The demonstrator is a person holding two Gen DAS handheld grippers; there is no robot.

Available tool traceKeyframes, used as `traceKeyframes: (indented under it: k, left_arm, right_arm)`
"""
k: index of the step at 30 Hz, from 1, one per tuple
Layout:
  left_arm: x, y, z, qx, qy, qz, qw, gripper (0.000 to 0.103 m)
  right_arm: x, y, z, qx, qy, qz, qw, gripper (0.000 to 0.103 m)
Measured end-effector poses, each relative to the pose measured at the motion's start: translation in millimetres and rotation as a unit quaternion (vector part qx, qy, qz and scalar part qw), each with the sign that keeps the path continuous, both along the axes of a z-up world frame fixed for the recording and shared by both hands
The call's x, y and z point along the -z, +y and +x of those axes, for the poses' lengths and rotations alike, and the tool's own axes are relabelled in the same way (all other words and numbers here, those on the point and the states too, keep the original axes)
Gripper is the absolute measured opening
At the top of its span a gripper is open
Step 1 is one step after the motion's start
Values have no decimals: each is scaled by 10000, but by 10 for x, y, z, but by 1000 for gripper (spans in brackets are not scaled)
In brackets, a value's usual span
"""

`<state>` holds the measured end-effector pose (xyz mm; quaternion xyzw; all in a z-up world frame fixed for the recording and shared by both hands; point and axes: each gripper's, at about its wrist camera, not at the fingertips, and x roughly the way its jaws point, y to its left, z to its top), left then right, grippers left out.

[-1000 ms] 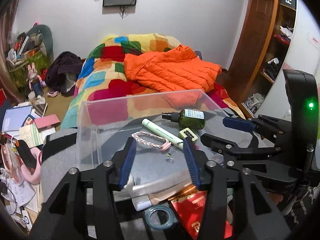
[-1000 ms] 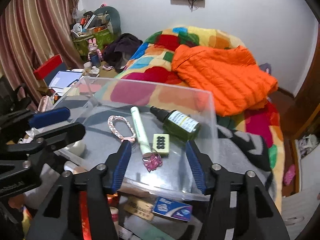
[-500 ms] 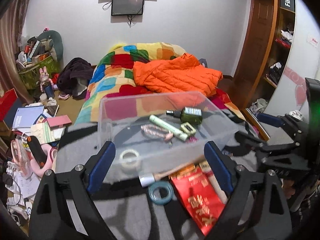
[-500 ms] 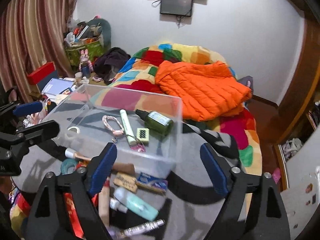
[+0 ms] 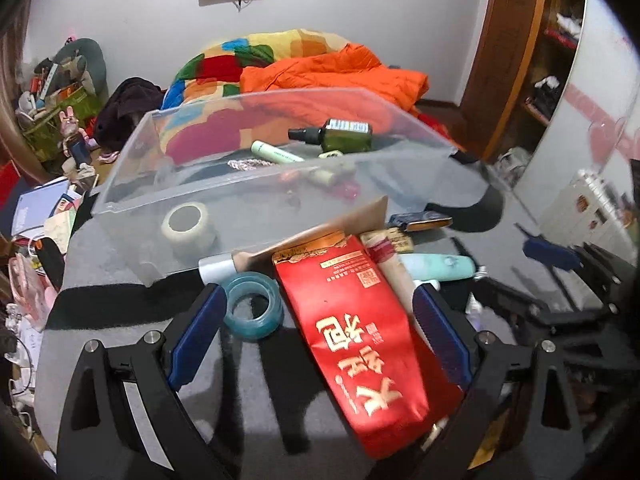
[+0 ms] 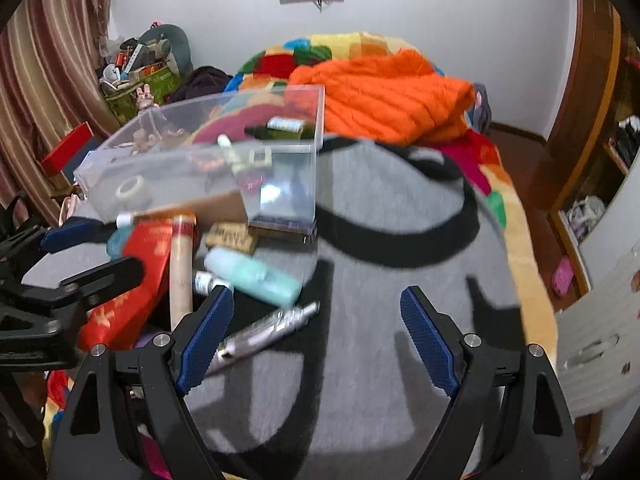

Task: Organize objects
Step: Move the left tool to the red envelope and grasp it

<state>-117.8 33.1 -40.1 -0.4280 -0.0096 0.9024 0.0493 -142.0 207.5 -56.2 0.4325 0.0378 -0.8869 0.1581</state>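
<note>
You are working by the clear box (image 5: 280, 184), which is sitting on the grey blanket (image 6: 380, 360). In front of the box the red packet (image 5: 360, 320) is lying flat, with the blue tape ring (image 5: 252, 304) touching its left side. A green bottle (image 5: 344, 140) is lying inside the box. Your left gripper (image 5: 320, 332) is hanging wide open over the red packet, holding nothing. Your right gripper (image 6: 316, 336) is wide open over bare blanket, holding nothing; a silver tube (image 6: 264, 328) is lying by its left finger.
</note>
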Motion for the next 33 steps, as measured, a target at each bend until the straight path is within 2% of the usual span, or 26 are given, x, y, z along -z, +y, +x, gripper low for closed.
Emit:
traceKeyframes:
  k: [7, 14, 22, 29, 33]
  left_arm:
    - [100, -65, 9, -167, 55, -28, 9998, 95]
    - [113, -301, 221, -296, 67, 76, 9995, 95]
    - [193, -485, 464, -205, -186, 143, 9995, 95]
    - [-44, -355, 383, 64, 144, 85, 9998, 95]
    - [-19, -209, 204, 181, 158, -60, 9997, 95]
  right_arm:
    - [141, 5, 11, -31, -44, 76, 10000, 82]
    - [190, 138, 7, 24, 83, 287, 9996, 65]
    - [196, 432, -68, 359, -66, 208, 9991, 65]
    - [-30, 463, 94, -165, 104, -58, 9998, 68]
    - [11, 351, 152, -301, -164, -250, 9991, 72]
